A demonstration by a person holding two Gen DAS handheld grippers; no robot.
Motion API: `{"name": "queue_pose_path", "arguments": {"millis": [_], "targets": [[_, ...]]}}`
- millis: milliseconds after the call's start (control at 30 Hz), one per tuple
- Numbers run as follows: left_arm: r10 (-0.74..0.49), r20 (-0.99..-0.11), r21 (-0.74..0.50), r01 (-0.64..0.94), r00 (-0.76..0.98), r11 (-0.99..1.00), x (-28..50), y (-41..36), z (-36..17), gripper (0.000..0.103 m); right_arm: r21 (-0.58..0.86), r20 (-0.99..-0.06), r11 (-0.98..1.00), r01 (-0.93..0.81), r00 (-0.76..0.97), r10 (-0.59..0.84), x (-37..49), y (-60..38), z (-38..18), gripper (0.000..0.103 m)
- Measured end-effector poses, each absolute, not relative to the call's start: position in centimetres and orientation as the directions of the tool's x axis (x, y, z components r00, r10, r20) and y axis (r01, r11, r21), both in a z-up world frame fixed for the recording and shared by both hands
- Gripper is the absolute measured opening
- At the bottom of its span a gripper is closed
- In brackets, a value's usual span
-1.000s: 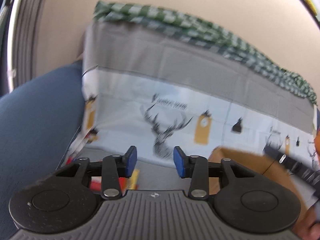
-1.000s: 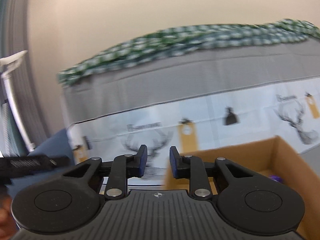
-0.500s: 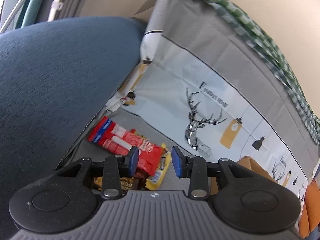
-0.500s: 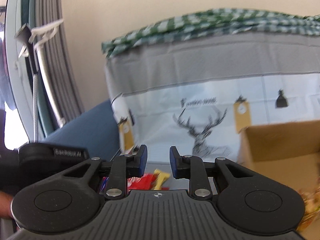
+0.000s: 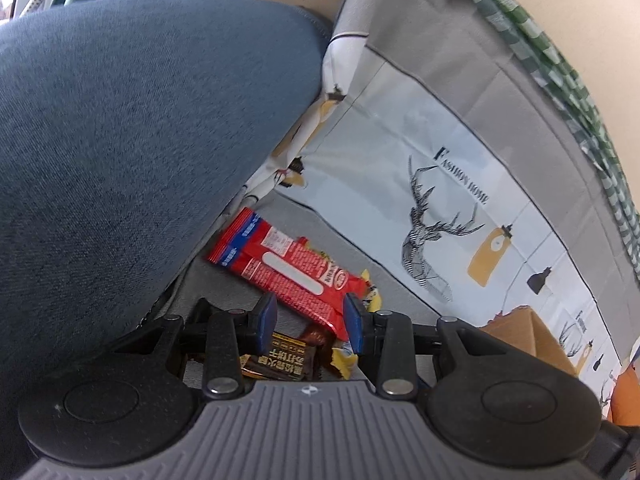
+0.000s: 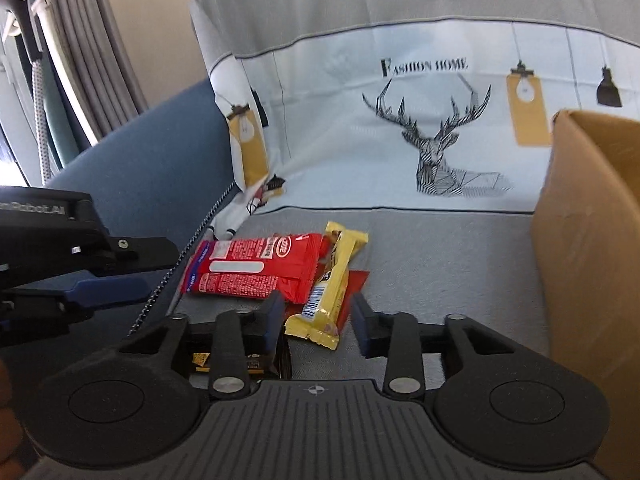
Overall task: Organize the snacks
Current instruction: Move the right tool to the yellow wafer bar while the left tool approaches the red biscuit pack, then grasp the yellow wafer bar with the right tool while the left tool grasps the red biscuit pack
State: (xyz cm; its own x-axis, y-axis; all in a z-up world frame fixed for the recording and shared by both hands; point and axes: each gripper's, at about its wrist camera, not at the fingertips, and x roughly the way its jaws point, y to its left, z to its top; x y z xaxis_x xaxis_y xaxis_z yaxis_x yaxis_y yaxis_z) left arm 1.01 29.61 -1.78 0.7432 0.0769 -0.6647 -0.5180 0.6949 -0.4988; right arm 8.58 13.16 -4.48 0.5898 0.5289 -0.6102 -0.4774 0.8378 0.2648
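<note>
Both tongs [image 5: 310, 322] [image 6: 316, 316] agape — over red packet [image 6: 256, 268], yellow bar [image 6: 330, 288].

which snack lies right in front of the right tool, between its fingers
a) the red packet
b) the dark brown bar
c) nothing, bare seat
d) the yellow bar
d: in the right wrist view the yellow bar lies in line with the gap of the open right tool, with the red packet to its left and the cardboard box off to the right.
</note>
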Motion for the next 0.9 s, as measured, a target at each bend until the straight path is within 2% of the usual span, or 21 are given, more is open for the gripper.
{"name": "queue_pose_path", "arguments": {"millis": [167,300,367,400,433,467,633,900], "targets": [[0.051,-0.682,-0.525,-0.536,0.730,0.661,1.9,30.3,-3.1,0.043,0.247,-0.633,0.850,-0.466,0.586,0.506,10.2,15.0,-6.4,0.052],[0.043,-0.694,-0.537,-0.557,0.718,0.634,2.7,30.8,-3.9,0.062,0.276,-0.671,0.852,-0.444,0.546,0.502,11.5,15.5,-8.1,0.052],[0.029,-0.697,-0.549,-0.560,0.716,0.620,3.2,31.1,-4.4,0.073,0.260,-0.685,0.854,-0.451,0.537,0.492,11.8,16.0,-8.6,0.049],[0.020,-0.700,-0.556,-0.562,0.714,0.613,3.5,31.3,-4.6,0.073,0.253,-0.684,0.856,-0.452,0.542,0.488,11.8,16.1,-8.8,0.039],[0.014,-0.702,-0.561,-0.565,0.712,0.605,3.9,31.5,-4.8,0.075,0.246,-0.687,0.857,-0.453,0.542,0.484,11.8,16.1,-8.8,0.036],[0.012,-0.702,-0.565,-0.567,0.712,0.599,4.3,31.7,-5.0,0.077,0.243,-0.689,0.858,-0.453,0.542,0.481,11.8,16.1,-8.9,0.026],[0.015,-0.718,-0.567,-0.597,0.696,0.567,6.6,32.7,-6.3,0.084,0.192,-0.692,0.884,-0.426,0.581,0.430,11.2,15.1,-8.2,0.024],[0.098,-0.762,-0.477,-0.658,0.640,0.582,10.5,32.8,-7.9,0.086,0.158,-0.774,0.899,-0.410,0.514,0.370,9.5,12.7,-8.0,0.025]]}}
